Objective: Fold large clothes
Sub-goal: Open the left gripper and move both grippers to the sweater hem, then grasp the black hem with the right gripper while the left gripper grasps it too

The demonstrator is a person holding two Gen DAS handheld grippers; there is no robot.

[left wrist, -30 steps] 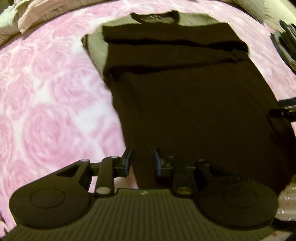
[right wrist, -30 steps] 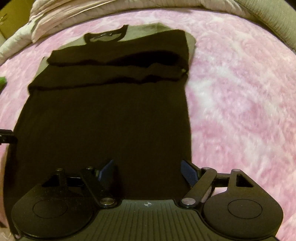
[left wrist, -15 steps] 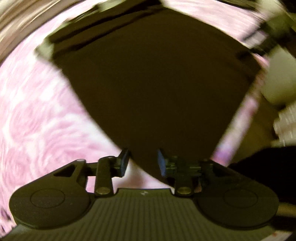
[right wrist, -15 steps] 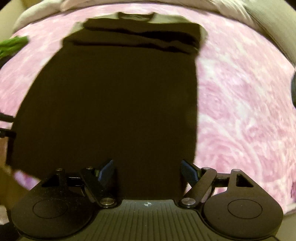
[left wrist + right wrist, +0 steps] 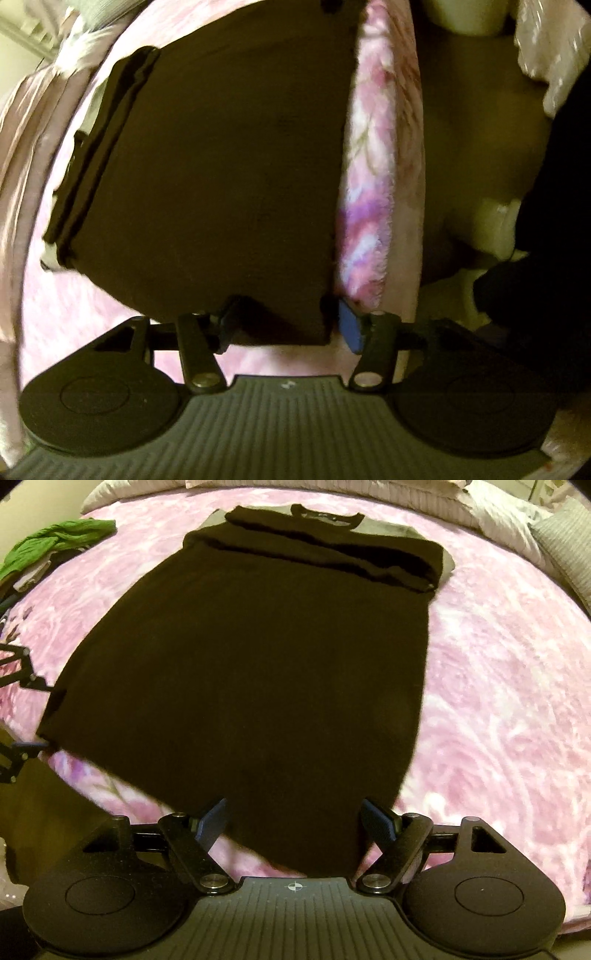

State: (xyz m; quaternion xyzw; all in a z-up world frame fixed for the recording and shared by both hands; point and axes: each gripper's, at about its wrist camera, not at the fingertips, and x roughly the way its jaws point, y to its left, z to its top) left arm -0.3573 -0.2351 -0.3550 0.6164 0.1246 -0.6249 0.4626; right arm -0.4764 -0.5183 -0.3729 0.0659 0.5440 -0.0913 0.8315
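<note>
Over at the far left of the right wrist view, a crumpled green garment (image 5: 62,541) sits near the edge of the bed, well apart from the action. Just below it the fingers of the left hand-held gripper (image 5: 22,709) poke in at the frame edge, right at the left hem corner of the dark shirt (image 5: 258,672).

From the left wrist camera, the left hand-held gripper (image 5: 286,326) has its jaws about halfway apart, and they have just been opening. The shirt's bottom corner lies between the fingers, but the blue pad (image 5: 349,330) on the right side stands just clear of the cloth, so nothing is pinched. The view is tilted here, the shirt (image 5: 221,166) running up and to the left with its folded sleeves stacked at the far end.

Centre stage, the shirt lies flat on the pink rose-patterned blanket (image 5: 498,701), collar at the far end, grey shoulder panels showing beyond two dark sleeve folds laid across the chest. The hem comes towards the cameras, close to the bed's near edge.

On the right, the right hand-held gripper (image 5: 295,819) hangs over the right hem corner, jaws spread wide. The cloth shows between its blue pads without either one pressing on it.

At the far right, pale pillows (image 5: 517,520) line the head of the bed.
</note>
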